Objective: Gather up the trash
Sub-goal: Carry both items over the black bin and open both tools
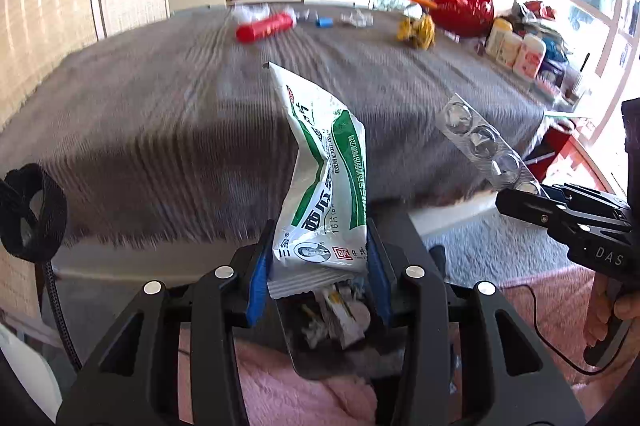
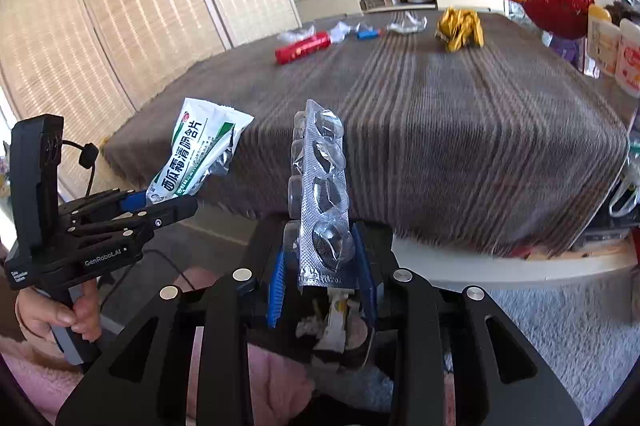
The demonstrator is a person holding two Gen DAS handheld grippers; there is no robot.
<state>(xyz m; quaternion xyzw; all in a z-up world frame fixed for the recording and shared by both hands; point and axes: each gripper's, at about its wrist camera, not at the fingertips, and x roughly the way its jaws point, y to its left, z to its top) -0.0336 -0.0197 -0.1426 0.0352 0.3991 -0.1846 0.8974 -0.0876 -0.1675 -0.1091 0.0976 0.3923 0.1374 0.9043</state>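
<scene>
The left tool (image 1: 320,262) is clenched on one crumpled white-and-green foil sachet (image 1: 324,186), which stands up between its blue pads. Directly beneath both tools sits one dark bin (image 1: 340,354) holding scraps of paper trash. The right tool (image 2: 322,266) grips one silver blister strip (image 2: 322,194) by its lower end; four emptied bubbles show along the side facing the camera, and the strip rises upright from the pads. Each tool shows in the other's view, the two side by side and apart. Ahead of both tools lies the worktop under a grey-brown ribbed cloth (image 2: 460,130). At its far edge, well beyond the tools, lie one red tube (image 2: 303,47), one small blue piece (image 2: 366,34), clear crumpled wrappers (image 2: 406,24) too blurred to count, and one crumpled yellow wrapper (image 2: 460,28). To the far right sit one red plastic bag (image 2: 558,6) and three pale bottles (image 1: 516,50).
</scene>
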